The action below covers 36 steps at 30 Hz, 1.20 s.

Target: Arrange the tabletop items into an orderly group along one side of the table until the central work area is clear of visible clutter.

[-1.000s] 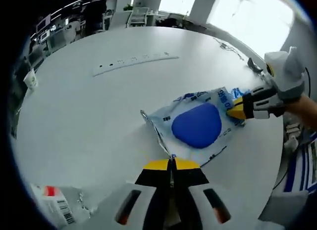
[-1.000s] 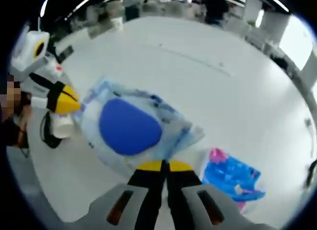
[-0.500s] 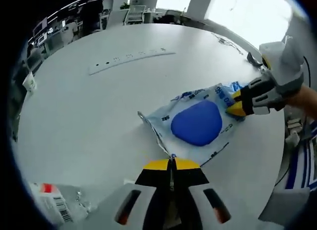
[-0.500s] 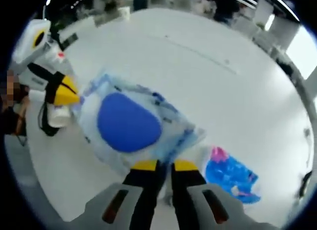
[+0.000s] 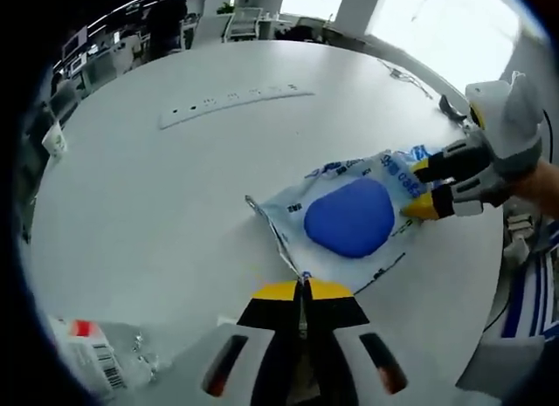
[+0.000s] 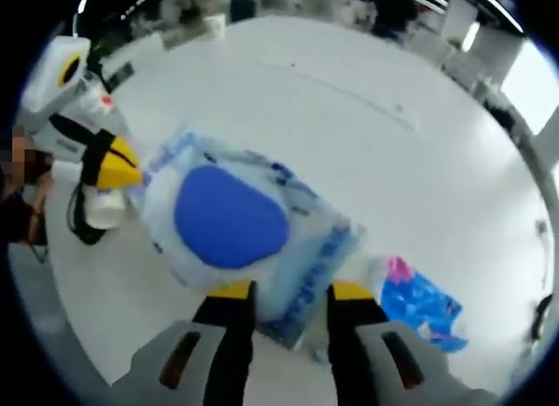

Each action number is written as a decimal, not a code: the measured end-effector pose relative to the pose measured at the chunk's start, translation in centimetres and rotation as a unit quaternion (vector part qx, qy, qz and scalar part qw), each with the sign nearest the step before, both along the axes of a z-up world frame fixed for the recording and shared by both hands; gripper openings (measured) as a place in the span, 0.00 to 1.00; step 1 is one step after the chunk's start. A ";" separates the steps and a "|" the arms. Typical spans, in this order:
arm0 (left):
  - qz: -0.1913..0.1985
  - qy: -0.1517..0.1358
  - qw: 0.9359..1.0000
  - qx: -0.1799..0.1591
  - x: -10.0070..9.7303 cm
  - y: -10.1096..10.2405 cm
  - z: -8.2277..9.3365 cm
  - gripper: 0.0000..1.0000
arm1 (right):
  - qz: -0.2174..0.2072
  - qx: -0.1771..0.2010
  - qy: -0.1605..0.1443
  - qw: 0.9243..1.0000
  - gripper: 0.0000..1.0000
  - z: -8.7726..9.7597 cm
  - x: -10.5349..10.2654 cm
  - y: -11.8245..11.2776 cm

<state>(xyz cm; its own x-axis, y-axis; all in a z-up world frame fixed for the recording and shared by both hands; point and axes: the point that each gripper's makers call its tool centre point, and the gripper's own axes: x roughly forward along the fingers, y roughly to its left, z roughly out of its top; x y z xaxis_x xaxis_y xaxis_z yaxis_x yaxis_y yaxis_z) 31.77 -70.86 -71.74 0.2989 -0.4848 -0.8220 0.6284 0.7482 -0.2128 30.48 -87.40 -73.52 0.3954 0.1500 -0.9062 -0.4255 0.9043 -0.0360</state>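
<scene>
1. Since a second ago the right gripper point(image 6: 284, 292) has let go: in the right gripper view its yellow-tipped jaws, pressed together before, now stand apart with the near edge of the wipes pack point(image 6: 240, 227) lying between them.
2. Left gripper view: the left gripper point(image 5: 303, 290) has its jaws clenched on the near corner of the wipes pack point(image 5: 349, 218), as it did earlier. The pack, pale plastic with a blue oval lid, lies flat just ahead of the jaws. At its far right edge the right gripper's point(image 5: 428, 189) jaws straddle the pack's end.
3. Ahead and to the left the round white table point(image 5: 175, 196) is bare up to a white power strip point(image 5: 225, 107) near the far side. A crumpled clear bag with a barcode label point(image 5: 96, 362) lies at the near left, close to the table's rim.
4. Right gripper view: the left gripper point(image 6: 131, 172) touches the pack's far left edge. A blue and pink packet point(image 6: 417, 306) lies just right of the jaws, beside the pack. Beyond the pack the tabletop point(image 6: 349, 135) runs open to its far edge.
</scene>
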 end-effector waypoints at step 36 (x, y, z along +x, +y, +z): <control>0.032 -0.096 0.995 -0.019 1.5 0.2 3.1 0.87 | 0.030 -0.039 -0.022 0.999 0.85 1.8 -1.7 -1.7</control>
<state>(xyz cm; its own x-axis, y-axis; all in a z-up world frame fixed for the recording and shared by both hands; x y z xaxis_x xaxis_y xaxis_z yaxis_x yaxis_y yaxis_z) 33.26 -70.69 -68.60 0.4797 -0.4898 -0.7280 0.6122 0.7812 -0.1222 28.79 -89.14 -71.77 0.4284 0.1049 -0.8975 -0.4751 0.8710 -0.1250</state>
